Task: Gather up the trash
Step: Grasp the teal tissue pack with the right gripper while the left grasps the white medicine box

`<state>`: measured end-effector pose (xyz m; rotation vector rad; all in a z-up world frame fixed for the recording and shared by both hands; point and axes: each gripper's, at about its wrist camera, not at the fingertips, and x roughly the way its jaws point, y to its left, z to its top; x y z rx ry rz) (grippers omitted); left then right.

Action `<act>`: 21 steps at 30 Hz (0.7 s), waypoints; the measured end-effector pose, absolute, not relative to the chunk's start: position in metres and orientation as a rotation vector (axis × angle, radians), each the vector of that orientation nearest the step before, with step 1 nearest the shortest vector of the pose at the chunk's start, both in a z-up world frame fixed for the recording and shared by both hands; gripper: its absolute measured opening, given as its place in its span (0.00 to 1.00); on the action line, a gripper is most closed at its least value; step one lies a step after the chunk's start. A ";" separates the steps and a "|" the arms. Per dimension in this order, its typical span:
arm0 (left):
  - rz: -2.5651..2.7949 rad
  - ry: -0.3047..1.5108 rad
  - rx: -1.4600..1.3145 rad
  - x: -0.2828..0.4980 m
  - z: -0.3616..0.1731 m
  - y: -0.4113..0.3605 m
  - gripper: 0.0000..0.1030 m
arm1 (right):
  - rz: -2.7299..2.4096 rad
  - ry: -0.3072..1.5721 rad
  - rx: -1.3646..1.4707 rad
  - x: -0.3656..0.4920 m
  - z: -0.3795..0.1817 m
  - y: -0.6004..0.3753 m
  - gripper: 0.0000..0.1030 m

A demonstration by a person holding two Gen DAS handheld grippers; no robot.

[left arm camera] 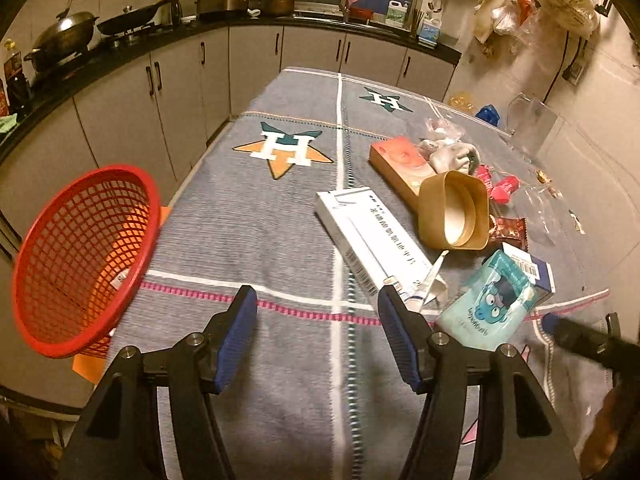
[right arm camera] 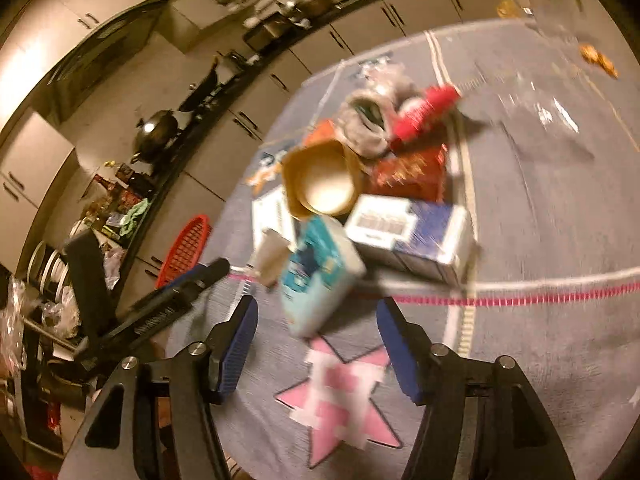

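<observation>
My left gripper (left arm camera: 318, 304) is open and empty above the grey tablecloth (left arm camera: 256, 240). A long white box (left arm camera: 368, 236) lies just ahead of its right finger. A teal tissue pack (left arm camera: 490, 308), a brown paper cup (left arm camera: 454, 210) on its side, an orange box (left arm camera: 400, 168) and red wrappers (left arm camera: 502, 188) lie to the right. A red mesh basket (left arm camera: 84, 256) is tilted at the table's left edge. My right gripper (right arm camera: 318, 304) is open and empty, just short of the teal tissue pack (right arm camera: 320, 276). The cup (right arm camera: 322, 180) and a blue-white box (right arm camera: 412, 232) lie beyond it.
Kitchen cabinets and a black counter with woks (left arm camera: 64, 40) and pots run along the left and back. Clear plastic packaging (left arm camera: 532, 120) lies at the table's far right. The left gripper (right arm camera: 176, 300) shows at the left of the right wrist view, with the basket (right arm camera: 186, 248) behind it.
</observation>
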<state>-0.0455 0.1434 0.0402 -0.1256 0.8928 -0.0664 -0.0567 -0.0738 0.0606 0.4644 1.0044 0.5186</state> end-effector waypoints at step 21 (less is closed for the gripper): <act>-0.198 0.853 0.057 -0.046 0.042 0.095 0.64 | 0.490 0.904 0.468 -0.045 0.063 -0.083 0.14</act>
